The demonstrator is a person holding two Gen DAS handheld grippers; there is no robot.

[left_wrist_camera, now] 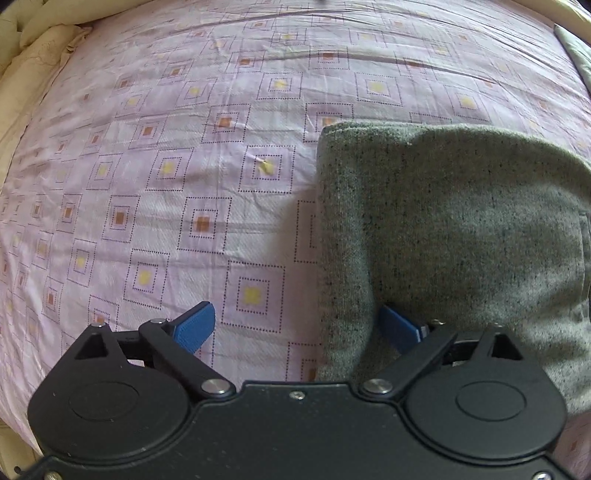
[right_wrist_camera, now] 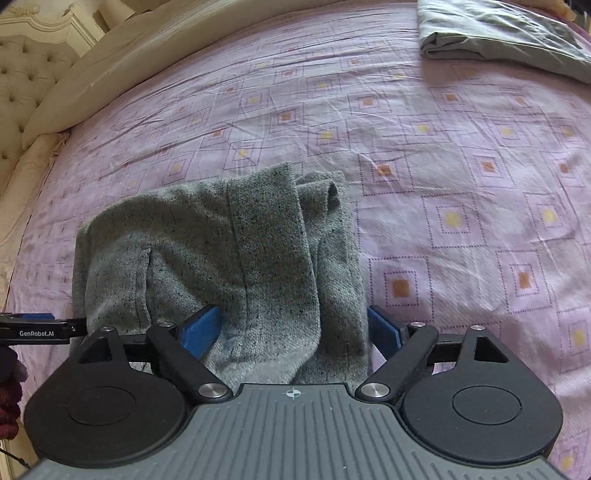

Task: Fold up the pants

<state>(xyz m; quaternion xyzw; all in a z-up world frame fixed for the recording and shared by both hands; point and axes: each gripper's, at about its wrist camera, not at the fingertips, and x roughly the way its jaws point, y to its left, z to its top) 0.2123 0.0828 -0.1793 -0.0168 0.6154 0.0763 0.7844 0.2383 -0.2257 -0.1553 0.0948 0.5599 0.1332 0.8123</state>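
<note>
Grey speckled knit pants (right_wrist_camera: 229,251) lay bunched in a folded heap on the bed, resting on a pink sheet (left_wrist_camera: 166,155) printed with dotted squares that had yellow or orange centres. In the right wrist view the heap showed a long seam running down its middle, a pocket slit toward its left side, and a rolled edge at its far end. The right gripper (right_wrist_camera: 293,328) had its blue fingers (right_wrist_camera: 201,328) spread wide, one on each side of the near end of the pants; cloth filled the space between them and touched both pads, yet the jaws were plainly apart and not pinching. The left gripper (left_wrist_camera: 295,326) was spread just as wide: its left finger (left_wrist_camera: 195,326) hung over bare sheet, while its right finger (left_wrist_camera: 400,330) was partly covered by the edge of the pants, a fold of cloth draping down between the two fingers. In the right wrist view that left gripper appeared only as a dark bar at the left edge, touching or just beside the heap. A cream padded cushion (right_wrist_camera: 122,62) ran along the bed's far edge, with a tufted headboard (right_wrist_camera: 26,85) behind it. A folded grey-green cloth (right_wrist_camera: 506,33) lay well apart from the pants, at the far right corner.
</note>
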